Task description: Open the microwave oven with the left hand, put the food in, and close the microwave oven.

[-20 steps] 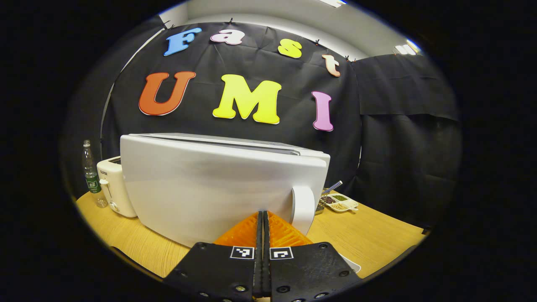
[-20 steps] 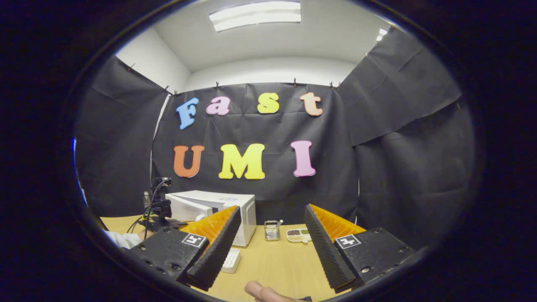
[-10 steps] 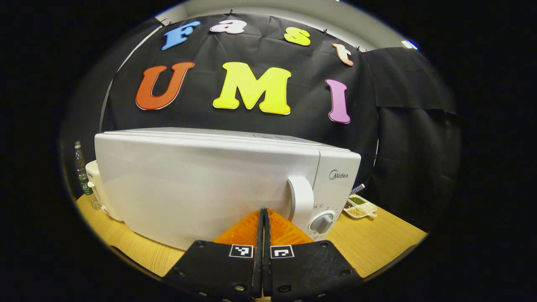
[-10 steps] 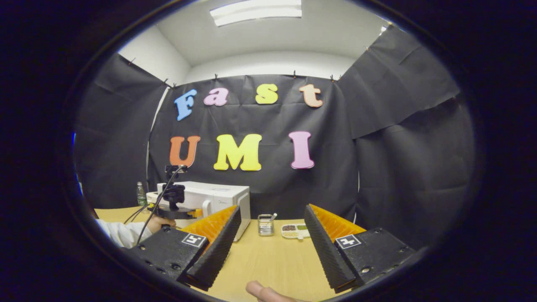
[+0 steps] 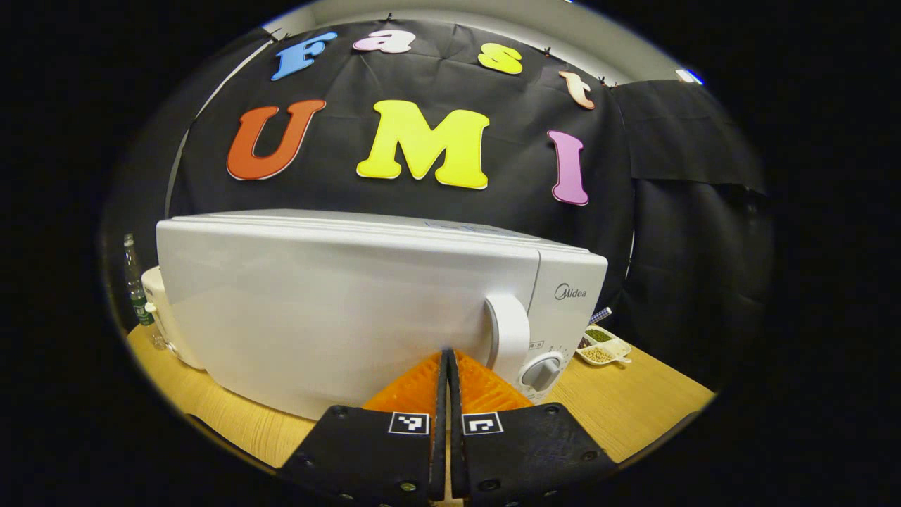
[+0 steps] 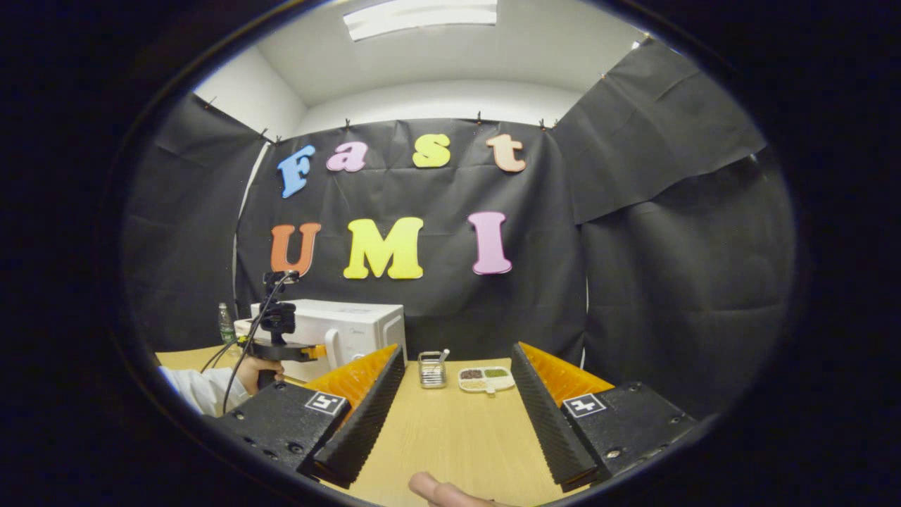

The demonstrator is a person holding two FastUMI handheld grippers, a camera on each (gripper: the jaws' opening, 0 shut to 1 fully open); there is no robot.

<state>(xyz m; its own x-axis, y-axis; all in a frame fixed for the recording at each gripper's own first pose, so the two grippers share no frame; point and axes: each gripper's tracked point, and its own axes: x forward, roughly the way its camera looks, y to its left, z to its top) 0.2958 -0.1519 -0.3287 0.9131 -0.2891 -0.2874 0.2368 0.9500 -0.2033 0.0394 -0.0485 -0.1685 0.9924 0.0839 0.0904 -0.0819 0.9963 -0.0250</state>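
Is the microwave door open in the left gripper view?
No, the microwave door sits flush with the control panel, handle untouched.

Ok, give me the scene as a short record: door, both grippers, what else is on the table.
microwave: on the table, door looks shut
door handle: white, just right of the left gripper's tips
left gripper: shut, empty, at the door front
right gripper: open, empty, over the table
other things: snack tray, metal holder, bottle, toaster

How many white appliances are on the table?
2. The microwave oven stands on the table, door shut, right ahead of the left hand-held gripper. A smaller white appliance peeks from behind its left end. Others may be hidden behind it.
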